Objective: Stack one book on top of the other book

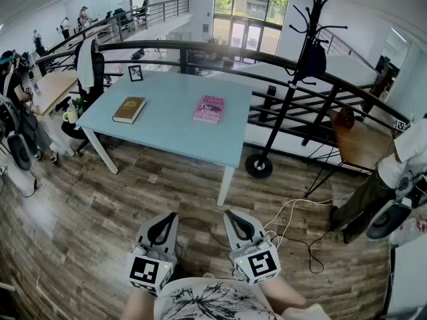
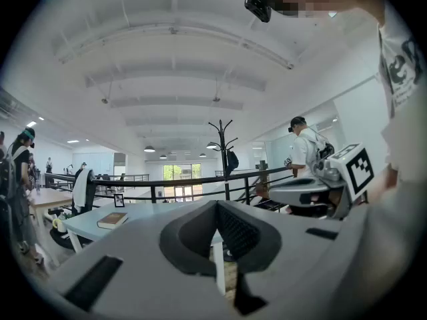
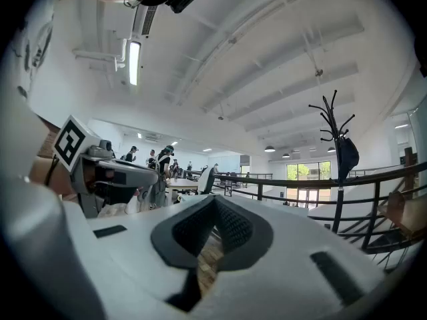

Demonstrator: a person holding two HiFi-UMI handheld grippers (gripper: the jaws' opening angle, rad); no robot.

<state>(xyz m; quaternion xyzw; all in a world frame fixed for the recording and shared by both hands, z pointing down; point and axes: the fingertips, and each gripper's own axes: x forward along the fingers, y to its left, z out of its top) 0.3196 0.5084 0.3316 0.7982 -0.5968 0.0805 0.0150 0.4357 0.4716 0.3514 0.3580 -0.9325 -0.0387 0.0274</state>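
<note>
Far ahead on the table (image 1: 167, 135), a brown book (image 1: 129, 109) and a pink book (image 1: 209, 109) lie flat and well apart.

Low in the head view, the left hand-held gripper (image 1: 168, 220) and the right hand-held gripper (image 1: 233, 219) sit side by side over the wooden floor (image 1: 100, 212), well short of the table. Each has its jaws pressed together with nothing between them. The brown book lies ahead and left of the left hand-held gripper, near the table's left edge. The pink book lies almost straight ahead of both.
</note>
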